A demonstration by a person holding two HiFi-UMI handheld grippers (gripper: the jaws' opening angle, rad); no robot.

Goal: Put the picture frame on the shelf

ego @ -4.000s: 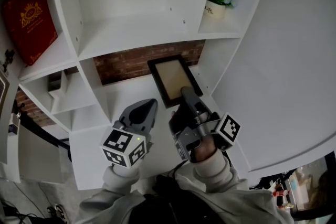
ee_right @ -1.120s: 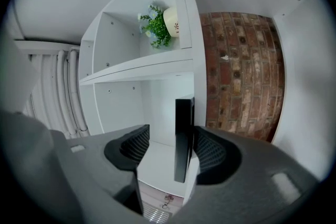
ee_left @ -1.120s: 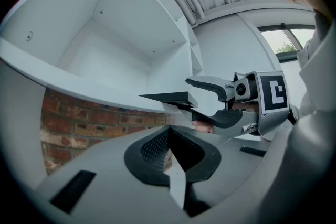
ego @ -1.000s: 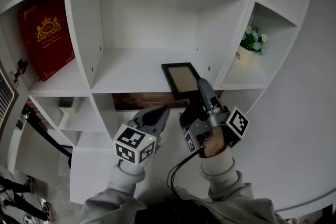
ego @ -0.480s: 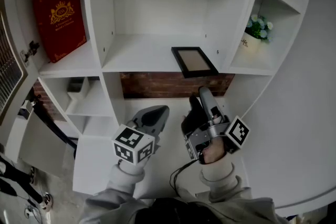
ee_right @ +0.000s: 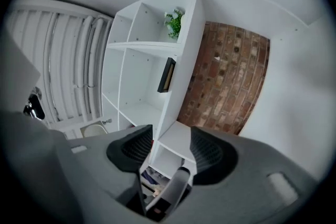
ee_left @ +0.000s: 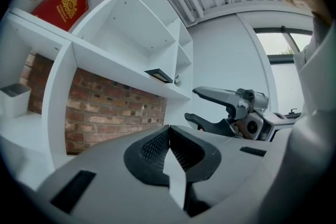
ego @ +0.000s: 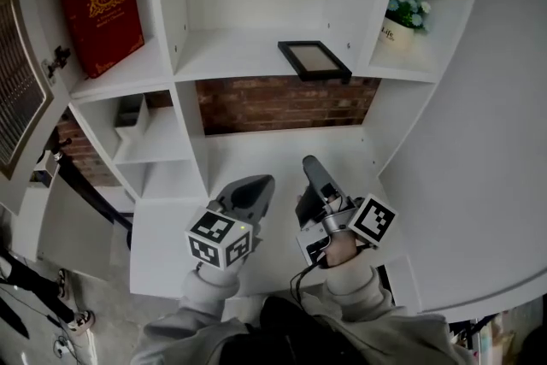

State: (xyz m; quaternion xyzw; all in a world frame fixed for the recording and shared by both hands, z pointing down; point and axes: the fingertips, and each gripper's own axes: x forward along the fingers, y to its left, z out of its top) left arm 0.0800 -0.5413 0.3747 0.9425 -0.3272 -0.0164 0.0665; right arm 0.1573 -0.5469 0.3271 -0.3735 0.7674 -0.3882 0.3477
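Observation:
The black picture frame [ego: 314, 60] lies flat near the front right of the white shelf's [ego: 231, 55] middle compartment, and no gripper touches it. It also shows as a dark slab in the left gripper view [ee_left: 158, 75] and edge-on in the right gripper view [ee_right: 167, 75]. My right gripper [ego: 306, 184] hangs below and in front of that compartment. It is open, its jaws have just been closing, and nothing is between them [ee_right: 170, 147]. My left gripper [ego: 255, 191] is beside it, shut and empty [ee_left: 168, 131].
A red box [ego: 98, 8] leans in the left compartment. A small potted plant [ego: 400, 17] stands in the right one. Brick wall [ego: 273, 103] shows behind the lower opening. A small grey holder [ego: 128, 111] sits on a lower left shelf.
Both grippers have drawn back and down from the shelf. The right gripper has left the frame, which stays flat on the shelf, and its jaws stand narrower.

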